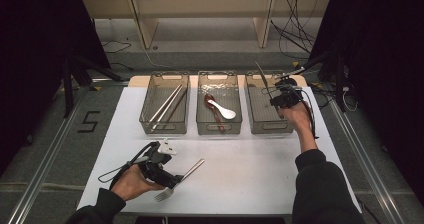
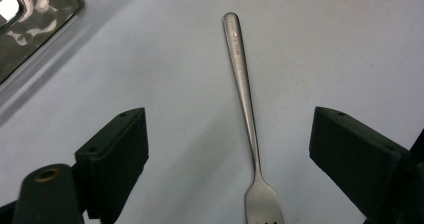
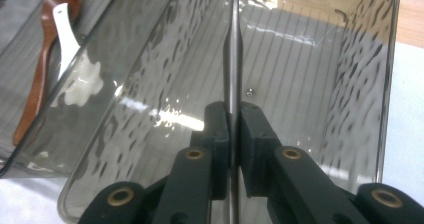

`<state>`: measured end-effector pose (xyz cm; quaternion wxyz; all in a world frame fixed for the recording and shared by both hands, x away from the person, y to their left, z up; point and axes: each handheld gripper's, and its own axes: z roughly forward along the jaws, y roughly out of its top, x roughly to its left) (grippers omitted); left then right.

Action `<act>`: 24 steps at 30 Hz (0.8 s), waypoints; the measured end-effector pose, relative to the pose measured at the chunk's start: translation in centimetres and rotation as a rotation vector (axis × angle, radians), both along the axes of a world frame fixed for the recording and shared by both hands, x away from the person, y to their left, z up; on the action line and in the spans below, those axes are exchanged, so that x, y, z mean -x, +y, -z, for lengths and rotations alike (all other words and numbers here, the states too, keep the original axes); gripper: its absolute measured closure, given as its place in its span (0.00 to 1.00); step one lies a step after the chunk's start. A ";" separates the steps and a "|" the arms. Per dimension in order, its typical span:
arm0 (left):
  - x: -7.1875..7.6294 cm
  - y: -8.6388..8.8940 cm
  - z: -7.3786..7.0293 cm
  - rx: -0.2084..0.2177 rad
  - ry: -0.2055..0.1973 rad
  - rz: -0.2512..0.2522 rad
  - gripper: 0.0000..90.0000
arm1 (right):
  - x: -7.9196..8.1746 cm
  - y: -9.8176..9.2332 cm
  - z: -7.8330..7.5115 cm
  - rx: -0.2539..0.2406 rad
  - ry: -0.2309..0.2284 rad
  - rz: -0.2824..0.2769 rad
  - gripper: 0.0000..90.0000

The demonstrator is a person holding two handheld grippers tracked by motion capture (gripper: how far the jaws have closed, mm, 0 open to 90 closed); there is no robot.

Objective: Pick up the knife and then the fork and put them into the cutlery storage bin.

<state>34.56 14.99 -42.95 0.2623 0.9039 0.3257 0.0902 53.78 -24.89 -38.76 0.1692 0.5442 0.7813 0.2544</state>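
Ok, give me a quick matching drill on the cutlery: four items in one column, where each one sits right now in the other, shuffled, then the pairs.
Items:
1. fork
2. chopsticks
3. white spoon
4. thin metal utensil

Places:
A. left bin
B. clamped in the right gripper over the right bin
C. flat on the white table, between the open jaws of the left gripper
D. middle bin, beside a brown spoon

Pairs: 1-C, 2-A, 3-D, 4-B

Dark long sleeves; black fingers with brass-coloured pivot rings; black cable loops at 9 o'clock.
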 end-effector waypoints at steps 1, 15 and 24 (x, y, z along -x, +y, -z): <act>0.0 0.0 0.0 0.000 0.002 -0.002 0.17 | -0.1 0.0 0.1 0.000 0.006 0.004 0.93; 0.0 0.0 0.2 -0.006 0.002 0.004 0.18 | 2.4 0.4 -1.6 -0.075 -0.041 -0.073 0.55; -0.1 -0.6 0.7 -0.036 0.029 0.035 0.27 | 7.4 1.0 -1.9 -0.118 -0.095 -0.168 0.41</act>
